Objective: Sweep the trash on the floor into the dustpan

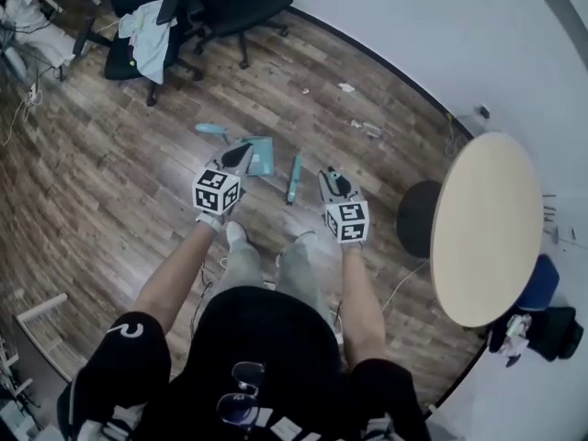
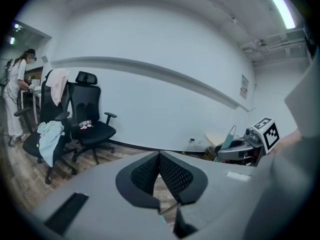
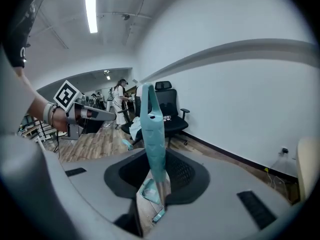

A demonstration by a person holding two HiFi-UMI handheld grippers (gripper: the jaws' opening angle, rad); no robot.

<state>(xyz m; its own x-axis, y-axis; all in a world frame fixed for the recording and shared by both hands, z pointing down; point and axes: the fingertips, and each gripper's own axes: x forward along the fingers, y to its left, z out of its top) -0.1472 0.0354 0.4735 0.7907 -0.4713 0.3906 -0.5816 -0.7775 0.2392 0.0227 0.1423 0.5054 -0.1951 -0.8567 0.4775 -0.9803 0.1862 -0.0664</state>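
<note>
Brush (image 3: pixel 152 134) gripped, dustpan (image 1: pixel 261 157) unheld: it may skate away.
The right gripper (image 3: pixel 159 171) has its jaws clamped on the teal brush handle, just right of the dustpan. The left gripper (image 2: pixel 160 156) hangs above the dustpan, jaws pressed together on nothing. The trash scraps (image 1: pixel 367 129) lie well beyond the dustpan, toward the wall (a long sweep), so bits could scatter and the unsteadied dustpan could slide.

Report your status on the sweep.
Jaws: left gripper shut, empty; right gripper shut on brush, handle upright. On floor: dustpan below left gripper, trash near wall, unswept. Nothing lies between.
</note>
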